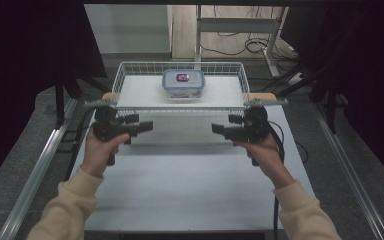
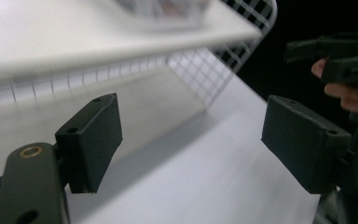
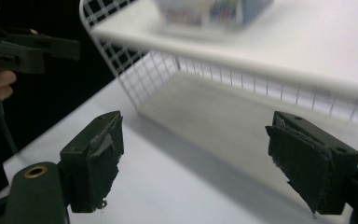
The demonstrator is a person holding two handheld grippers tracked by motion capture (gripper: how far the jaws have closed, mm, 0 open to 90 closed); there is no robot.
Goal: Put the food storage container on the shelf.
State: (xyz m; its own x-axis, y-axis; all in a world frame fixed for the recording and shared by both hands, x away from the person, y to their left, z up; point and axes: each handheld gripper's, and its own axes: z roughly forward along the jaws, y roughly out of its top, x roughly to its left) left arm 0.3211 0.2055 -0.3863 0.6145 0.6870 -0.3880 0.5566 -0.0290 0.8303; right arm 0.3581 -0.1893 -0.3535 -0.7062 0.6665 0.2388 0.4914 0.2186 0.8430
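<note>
**Inspector:** Grippers first. Left gripper and right gripper hover over the table, facing each other, jaws spread wide, nothing held.

**Clerk:** And the box?

**Inspector:** Box sits far, on the white board of the wire basket.

**Clerk:** Risks?

**Inspector:** Smooth clear plastic with rounded corners; in my judgement it could slip. The right pads look torn and ragged, so grip may suffer. The thin wire rim could snag a jaw reaching in.
</note>
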